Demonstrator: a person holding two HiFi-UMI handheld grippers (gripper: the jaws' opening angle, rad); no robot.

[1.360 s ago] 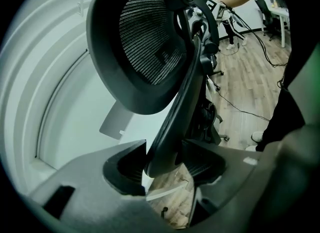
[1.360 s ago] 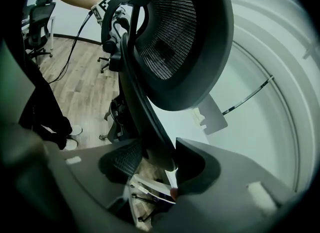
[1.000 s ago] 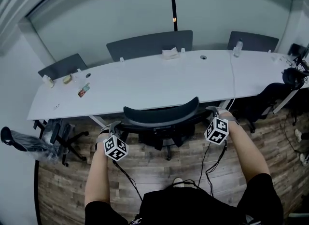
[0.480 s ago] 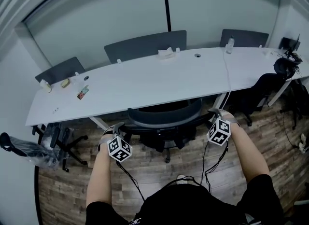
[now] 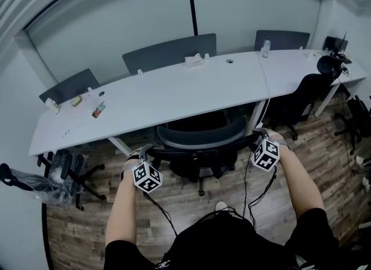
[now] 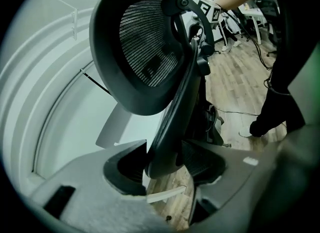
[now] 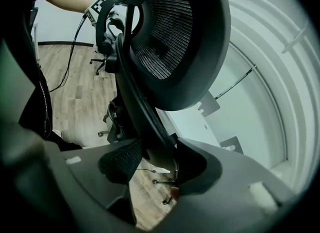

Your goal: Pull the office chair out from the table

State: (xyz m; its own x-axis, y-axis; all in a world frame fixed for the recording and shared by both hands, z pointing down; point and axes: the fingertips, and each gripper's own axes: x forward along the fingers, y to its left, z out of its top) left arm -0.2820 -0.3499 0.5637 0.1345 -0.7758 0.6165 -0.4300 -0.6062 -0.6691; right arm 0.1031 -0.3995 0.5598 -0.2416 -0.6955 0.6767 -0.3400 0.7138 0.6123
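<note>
A black mesh-backed office chair (image 5: 200,138) stands at the near edge of the long white table (image 5: 174,95), its seat partly under the top. My left gripper (image 5: 145,149) is at the left end of the backrest, my right gripper (image 5: 255,136) at the right end. In the left gripper view the curved back frame (image 6: 172,117) runs down between the pads, and the left gripper (image 6: 167,164) is shut on it. In the right gripper view the right gripper (image 7: 157,162) is shut on the same frame (image 7: 140,107) from the other side.
Grey chairs (image 5: 168,51) stand behind the table. Another black chair (image 5: 301,98) is tucked in at the right, and a swivel chair (image 5: 72,167) sits at the left end. A bottle (image 5: 266,46), small items (image 5: 98,110) and a cable lie on the table. The floor is wood plank.
Both grippers and the chair have drawn toward me, so a little more of the seat shows in front of the table edge. The head view has swung rightward.
</note>
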